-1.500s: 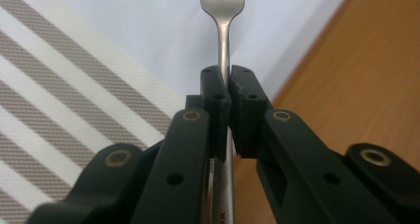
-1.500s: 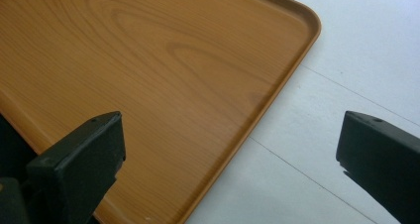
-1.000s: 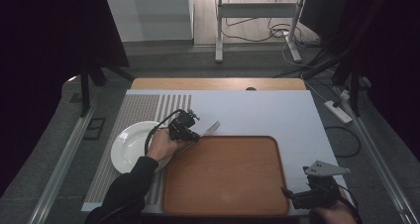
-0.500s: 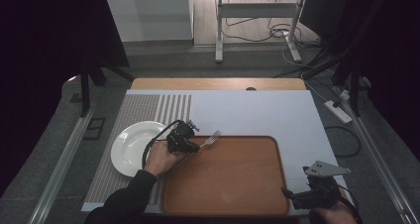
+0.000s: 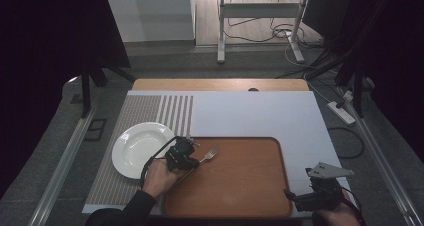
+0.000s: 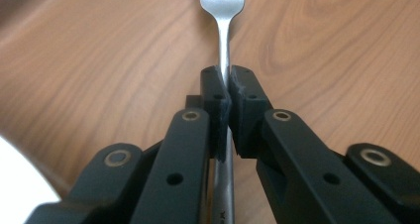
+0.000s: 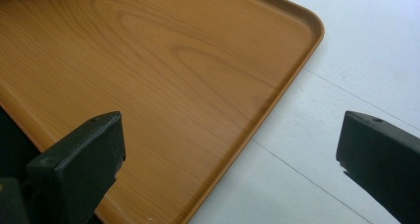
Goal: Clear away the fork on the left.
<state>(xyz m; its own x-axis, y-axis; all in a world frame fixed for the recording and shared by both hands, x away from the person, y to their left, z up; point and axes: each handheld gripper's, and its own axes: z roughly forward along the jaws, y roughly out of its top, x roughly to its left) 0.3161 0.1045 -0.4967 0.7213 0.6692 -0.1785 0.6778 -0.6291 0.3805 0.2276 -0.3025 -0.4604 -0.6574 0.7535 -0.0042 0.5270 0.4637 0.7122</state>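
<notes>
a person's left gripper (image 5: pixel 192 158) clamps a silver fork (image 5: pixel 209 155) by its handle over the left edge of a wooden tray (image 5: pixel 240 186), in the high view. the fork's tines point toward the tray's far right, its handle running back between the jaws toward the person's left hand (image 5: pixel 159 177). in the left gripper view, the two black jaws are pressed tight on the fork (image 6: pixel 224 16) handle, with the head of the fork reaching out beyond them above the tray (image 6: pixel 322 45) and its wood grain; whether the tines touch the tray cannot be told. a white plate (image 5: pixel 137 148) lies just beside the tray's left edge, on the striped part of the table mat (image 5: pixel 150 111), near the gripper's cable (a black loop that arcs over the plate's right rim). the tray sits at the near edge of the table (image 5: pixel 250 113), between the plate and the right gripper (image 5: pixel 292 198), which is held low at the tray's near right corner with a grey three-cornered plate on top. in the right gripper view, the right gripper's jaws stand wide apart with nothing between them, one over the tray (image 7: pixel 148 60) and the other over the pale table surface (image 7: pixel 356 50) beyond the tray's rounded corner.
</notes>
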